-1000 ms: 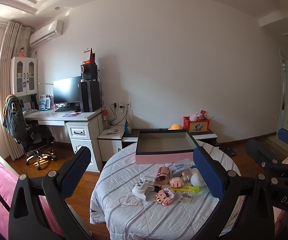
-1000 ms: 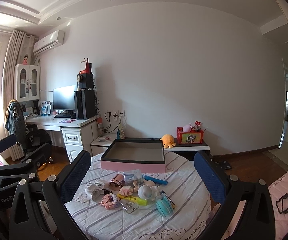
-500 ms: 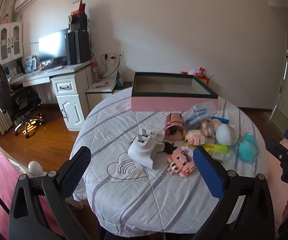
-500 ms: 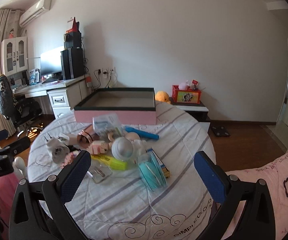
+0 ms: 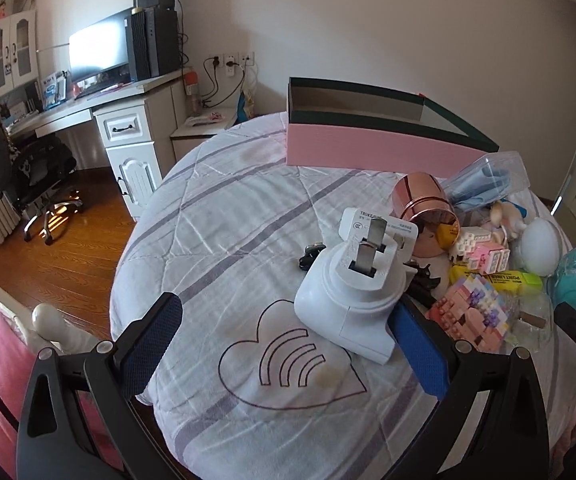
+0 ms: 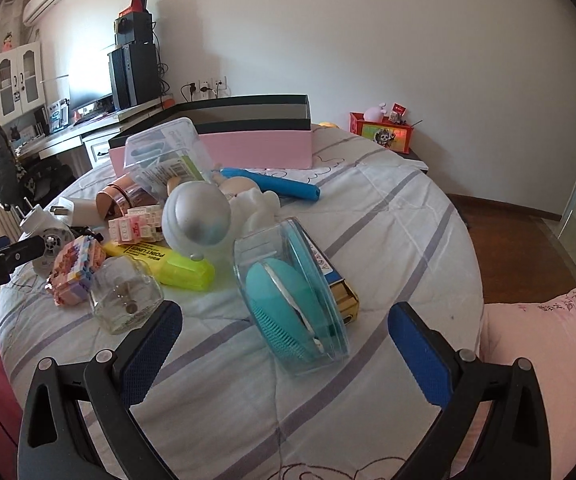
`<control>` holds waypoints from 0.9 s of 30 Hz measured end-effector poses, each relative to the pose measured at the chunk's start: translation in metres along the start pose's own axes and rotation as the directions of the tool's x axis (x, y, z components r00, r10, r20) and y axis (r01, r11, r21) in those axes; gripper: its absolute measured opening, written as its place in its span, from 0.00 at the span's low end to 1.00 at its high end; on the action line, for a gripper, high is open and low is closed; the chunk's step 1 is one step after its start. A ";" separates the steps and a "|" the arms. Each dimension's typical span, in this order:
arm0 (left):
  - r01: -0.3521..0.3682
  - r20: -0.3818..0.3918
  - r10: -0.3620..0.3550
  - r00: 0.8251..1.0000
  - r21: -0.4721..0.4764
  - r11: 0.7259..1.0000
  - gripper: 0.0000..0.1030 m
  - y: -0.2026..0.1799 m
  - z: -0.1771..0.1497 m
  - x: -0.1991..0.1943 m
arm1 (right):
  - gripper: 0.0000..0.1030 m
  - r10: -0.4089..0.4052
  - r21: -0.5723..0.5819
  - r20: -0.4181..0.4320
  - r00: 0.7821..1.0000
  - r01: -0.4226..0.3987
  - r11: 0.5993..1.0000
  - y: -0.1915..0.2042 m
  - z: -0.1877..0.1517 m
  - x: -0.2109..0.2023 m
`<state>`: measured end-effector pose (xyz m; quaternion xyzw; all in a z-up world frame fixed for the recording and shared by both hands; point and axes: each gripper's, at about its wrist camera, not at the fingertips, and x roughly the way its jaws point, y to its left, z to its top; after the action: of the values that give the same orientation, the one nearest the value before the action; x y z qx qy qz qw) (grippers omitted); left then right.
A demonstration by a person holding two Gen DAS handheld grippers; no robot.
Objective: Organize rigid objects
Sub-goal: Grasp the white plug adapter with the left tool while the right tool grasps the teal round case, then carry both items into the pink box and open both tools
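Counter (image 5: 215,216): round, under a striped quilted cloth.
Pink box (image 5: 368,148): open-topped, at the far edge.
Left tool (image 5: 283,338): fingers spread, empty, just before the white plug adapter (image 5: 358,292).
Right tool (image 6: 283,340): fingers spread, empty, near the teal brush case (image 6: 292,296).
Yellow highlighter (image 6: 171,264): lying amid the clutter.

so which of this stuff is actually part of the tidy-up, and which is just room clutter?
Job items, all on the round table:
- pink box, open and looking empty
- white plug adapter
- rose-gold cup
- yellow highlighter
- teal brush in clear case
- blue pen
- brick toys

Just lying about:
- desk with monitor
- office chair
- red box on the side table
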<state>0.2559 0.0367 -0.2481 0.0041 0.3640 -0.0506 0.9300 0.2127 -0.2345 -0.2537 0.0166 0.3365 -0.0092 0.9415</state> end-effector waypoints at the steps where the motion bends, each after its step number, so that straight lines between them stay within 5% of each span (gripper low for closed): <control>1: 0.006 -0.006 -0.006 1.000 0.010 1.000 0.98 -0.001 0.002 0.004 | 1.00 0.000 0.002 -0.006 1.000 0.000 1.000 -0.002 0.001 0.004; 3: 0.016 -0.015 -0.016 1.000 0.035 0.999 0.97 -0.005 0.004 0.013 | 0.99 0.002 0.003 -0.014 1.000 -0.002 1.000 -0.006 0.003 0.010; 6: 0.039 -0.026 -0.037 0.999 0.071 0.997 0.87 -0.012 0.008 0.022 | 0.82 0.032 0.012 -0.016 0.999 -0.032 0.999 -0.013 0.006 0.016; 8: 0.057 -0.023 -0.055 0.998 0.080 0.995 0.79 -0.012 0.009 0.023 | 0.60 0.043 -0.001 -0.023 0.999 -0.043 0.999 -0.014 0.008 0.019; 10: 0.080 -0.013 -0.079 0.997 0.094 0.992 0.60 -0.016 0.010 0.024 | 0.57 0.052 -0.010 -0.026 0.998 -0.053 0.999 -0.014 0.009 0.022; 12: 0.089 -0.012 -0.089 0.996 0.101 0.991 0.52 -0.018 0.012 0.023 | 0.55 0.058 -0.024 -0.027 0.998 -0.059 0.998 -0.013 0.010 0.022; 27: 0.150 0.041 -0.155 0.987 0.105 0.983 0.51 -0.018 0.027 -0.008 | 0.53 0.123 -0.067 0.043 0.991 -0.120 0.990 0.003 0.033 -0.006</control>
<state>0.2666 0.0179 -0.2218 0.0223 0.3375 -0.1403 0.9305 0.2289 -0.2332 -0.2248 0.0065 0.3129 0.0588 0.9479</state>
